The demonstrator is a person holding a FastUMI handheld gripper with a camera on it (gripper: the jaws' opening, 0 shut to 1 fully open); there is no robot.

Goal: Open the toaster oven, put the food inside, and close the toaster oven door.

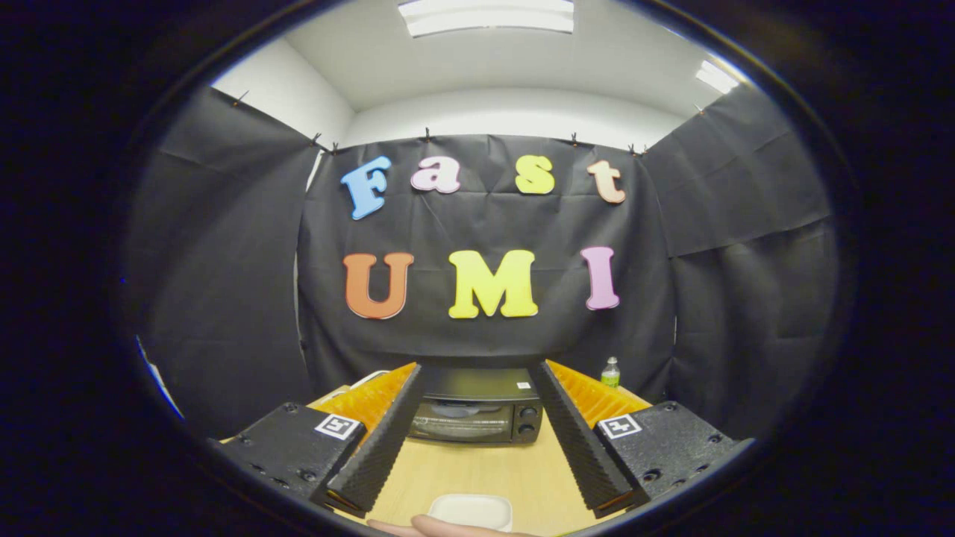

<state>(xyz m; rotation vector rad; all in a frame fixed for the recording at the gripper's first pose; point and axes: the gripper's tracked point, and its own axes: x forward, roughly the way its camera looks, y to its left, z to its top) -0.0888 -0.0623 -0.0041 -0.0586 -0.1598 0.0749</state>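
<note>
A black toaster oven [477, 409] stands at the far end of the wooden table [485, 470], its glass door shut and two knobs on its right side. My gripper [477, 373] is open, its two ribbed fingers [380, 447] spread wide, and the oven shows in the gap between them, well beyond the tips. Nothing is held. Close below the fingers a white dish [471, 510] rests on the table. A person's hand [440, 528] touches the dish's near edge. What lies in the dish is hidden.
A small green bottle [610, 371] stands at the back right of the table, beside the oven. Black cloth walls close in the booth on three sides. Bare wood lies between the dish and the oven.
</note>
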